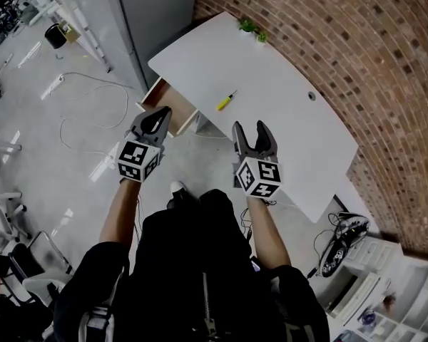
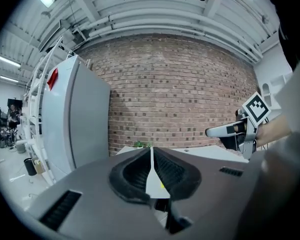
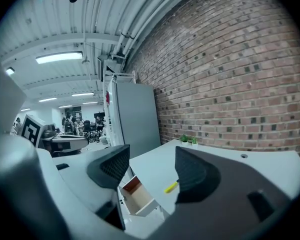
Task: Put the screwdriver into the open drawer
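A yellow screwdriver (image 1: 226,101) lies on the white desk (image 1: 292,120), near its left edge. Just left of it, a wooden drawer (image 1: 172,109) stands pulled out from under the desk. In the head view both grippers hang in the air short of the desk. My left gripper (image 1: 159,116) is shut and empty, in front of the drawer. My right gripper (image 1: 252,130) is open with nothing between its fingers. In the right gripper view the screwdriver (image 3: 171,187) and the drawer (image 3: 137,196) show between its jaws, some way ahead. In the left gripper view the pads (image 2: 140,169) meet at the tips.
A small potted plant (image 1: 252,28) stands at the desk's far end against the brick wall (image 1: 371,55). A tall grey cabinet (image 1: 153,9) stands beside the desk. Cables (image 1: 93,112) lie on the floor at left. A white shelf unit (image 1: 385,280) is at the lower right.
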`<state>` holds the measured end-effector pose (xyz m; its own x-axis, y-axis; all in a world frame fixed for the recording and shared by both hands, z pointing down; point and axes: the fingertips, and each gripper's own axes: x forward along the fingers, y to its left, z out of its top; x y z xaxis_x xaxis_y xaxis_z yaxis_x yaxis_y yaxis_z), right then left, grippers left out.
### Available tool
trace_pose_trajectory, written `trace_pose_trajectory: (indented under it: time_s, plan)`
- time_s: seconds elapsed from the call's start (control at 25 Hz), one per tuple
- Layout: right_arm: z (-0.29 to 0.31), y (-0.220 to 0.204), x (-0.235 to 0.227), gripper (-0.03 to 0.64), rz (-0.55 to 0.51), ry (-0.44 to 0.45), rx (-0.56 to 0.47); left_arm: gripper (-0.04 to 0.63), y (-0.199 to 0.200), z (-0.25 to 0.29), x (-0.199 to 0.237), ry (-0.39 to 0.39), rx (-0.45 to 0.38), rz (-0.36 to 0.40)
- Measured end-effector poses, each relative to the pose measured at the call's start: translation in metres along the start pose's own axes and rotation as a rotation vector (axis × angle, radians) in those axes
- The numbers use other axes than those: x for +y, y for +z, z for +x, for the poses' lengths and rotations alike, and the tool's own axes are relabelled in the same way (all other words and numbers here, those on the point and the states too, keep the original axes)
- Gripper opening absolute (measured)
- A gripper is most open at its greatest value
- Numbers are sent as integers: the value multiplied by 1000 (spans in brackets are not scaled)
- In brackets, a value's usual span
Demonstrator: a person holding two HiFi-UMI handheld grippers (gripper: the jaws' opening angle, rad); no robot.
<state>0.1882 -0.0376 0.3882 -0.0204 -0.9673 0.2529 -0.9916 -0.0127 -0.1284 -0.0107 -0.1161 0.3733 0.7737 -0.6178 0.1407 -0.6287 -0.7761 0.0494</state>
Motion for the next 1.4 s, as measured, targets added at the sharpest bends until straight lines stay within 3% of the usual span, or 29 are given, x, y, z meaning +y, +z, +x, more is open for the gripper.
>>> trace_pose_trajectory:
  time_s: [0.72, 1.4]
  plan:
    - [74, -24, -31, 270, 64, -60, 88, 37, -22, 72, 32, -66, 72, -67]
    - [186, -136, -69, 261, 193, -93, 376, 37, -55, 113, 98, 40, 169, -92]
